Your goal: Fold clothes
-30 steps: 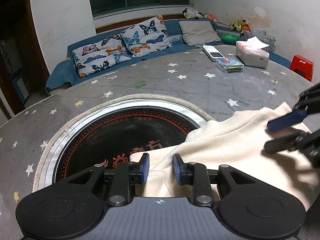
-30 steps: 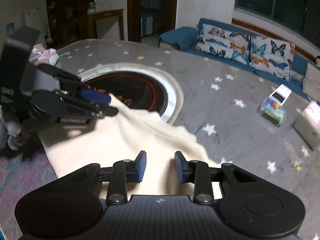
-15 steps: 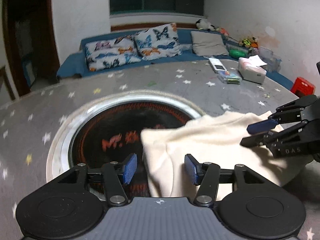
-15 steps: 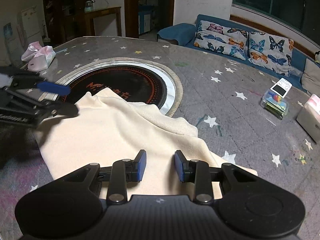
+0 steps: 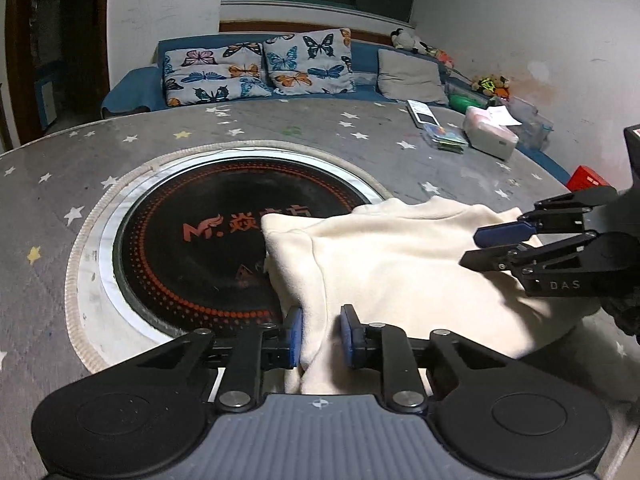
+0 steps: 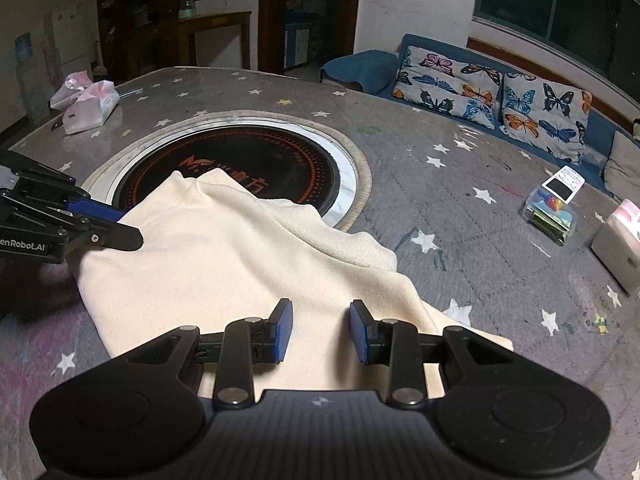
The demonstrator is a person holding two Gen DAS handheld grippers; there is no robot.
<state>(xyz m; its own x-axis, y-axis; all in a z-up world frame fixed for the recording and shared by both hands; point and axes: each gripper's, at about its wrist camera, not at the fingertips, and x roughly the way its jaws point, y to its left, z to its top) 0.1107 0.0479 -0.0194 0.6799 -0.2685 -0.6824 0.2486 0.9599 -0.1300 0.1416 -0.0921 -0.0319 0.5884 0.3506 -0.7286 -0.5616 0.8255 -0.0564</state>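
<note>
A cream garment lies folded on the grey star-patterned table, its far edge over the black round cooktop. It also shows in the right wrist view. My left gripper is open, its blue pads either side of a raised fold at the garment's near-left edge. My right gripper is open just above the garment's near-right end. Each gripper also shows in the other view, the right and the left.
Far right of the table hold a tissue box, a small clear box and a remote. Pink tissue packs lie at the far left. A sofa with butterfly cushions stands behind the table.
My left gripper opened and let go of the garment's corner, then moved to a fold on the near-left edge with narrower jaws. The garment has settled flat. My right gripper opened a little wider.
</note>
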